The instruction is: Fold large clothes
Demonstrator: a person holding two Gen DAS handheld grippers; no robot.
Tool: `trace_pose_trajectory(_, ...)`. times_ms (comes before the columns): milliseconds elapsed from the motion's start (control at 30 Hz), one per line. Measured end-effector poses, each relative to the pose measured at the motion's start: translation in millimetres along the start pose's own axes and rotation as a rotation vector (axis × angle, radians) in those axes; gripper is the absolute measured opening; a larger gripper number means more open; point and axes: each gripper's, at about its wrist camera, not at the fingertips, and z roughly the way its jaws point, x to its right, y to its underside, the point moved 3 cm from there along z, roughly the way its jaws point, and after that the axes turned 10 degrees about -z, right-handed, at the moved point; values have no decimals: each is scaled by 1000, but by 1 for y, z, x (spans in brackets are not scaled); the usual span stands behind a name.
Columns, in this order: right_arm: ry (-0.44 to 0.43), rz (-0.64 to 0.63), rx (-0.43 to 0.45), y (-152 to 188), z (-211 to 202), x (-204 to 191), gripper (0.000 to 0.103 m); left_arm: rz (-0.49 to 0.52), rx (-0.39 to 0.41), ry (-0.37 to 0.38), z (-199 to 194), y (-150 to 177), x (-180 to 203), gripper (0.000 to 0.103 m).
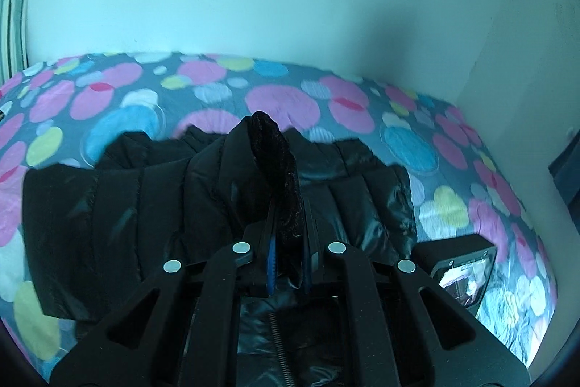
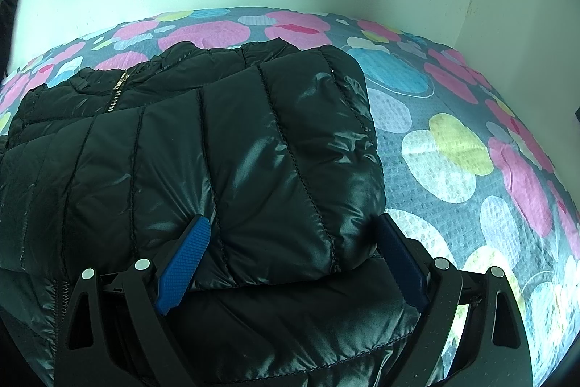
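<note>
A shiny black quilted puffer jacket (image 1: 127, 198) lies on the bed. My left gripper (image 1: 290, 205) is shut on its dark fuzzy cuff (image 1: 275, 151), which sticks up past the fingertips, with the sleeve hanging from it above the jacket body. In the right wrist view the jacket (image 2: 217, 133) fills the left and middle, with its zipper (image 2: 117, 89) at the upper left. A sleeve is folded across the front. My right gripper (image 2: 291, 220) is open, its blue pads (image 2: 185, 260) wide apart on either side of the folded sleeve's near end.
The spotted bed cover (image 2: 453, 140) in pink, blue and yellow lies bare to the right and behind the jacket. White walls close off the bed at the back and right. A black box with a shiny face (image 1: 460, 271) sits right of the jacket. A striped pillow (image 1: 12, 28) stands at far left.
</note>
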Motion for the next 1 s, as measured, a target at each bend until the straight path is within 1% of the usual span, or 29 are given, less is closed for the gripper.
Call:
trace_pose_trajectory(167,-1,2,1,0,1,-1,91,30,-27,-4,17,11,11,10)
trace_pose_trajectory(267,0,2,1,0,1,-1,91,28,-44,-8,24,14,13,11)
trace_pose_trajectory(400,0,2,2,-1,1,-2,91,17,-67,-2,28,19,12,14)
trace_pose_trajectory(467,0,3,2,0,1,0,91,21,-63,4,26,18,14,16)
trace_pose_trajectory(533,0,3,2,0,1,0,91,25,-50,12,22,16,18,30)
trace_pose_trajectory(567,0,3,2,0,1,0,91,24,-38,20,18,14,20,35)
trace_pose_trajectory(600,1,2,2,-1,1,-1,91,23,-29,25,15,12,21,44)
trace_pose_trajectory(633,0,3,2,0,1,0,91,23,-19,31,11,10,23,50)
trace_pose_trajectory(667,0,3,2,0,1,0,91,26,-8,37,7,8,25,52)
trace_pose_trajectory(733,-1,5,3,0,0,1,91,36,13,35,-2,4,25,58)
trace_pose_trajectory(867,-1,4,2,1,0,1,91,32,59,14,-23,-2,12,62)
trace_pose_trajectory(967,-1,5,5,0,0,1,91,22,103,-58,-40,-4,-16,65)
trace_pose_trajectory(1000,-1,5,4,0,0,1,91,8,116,-101,-46,-3,-32,65)
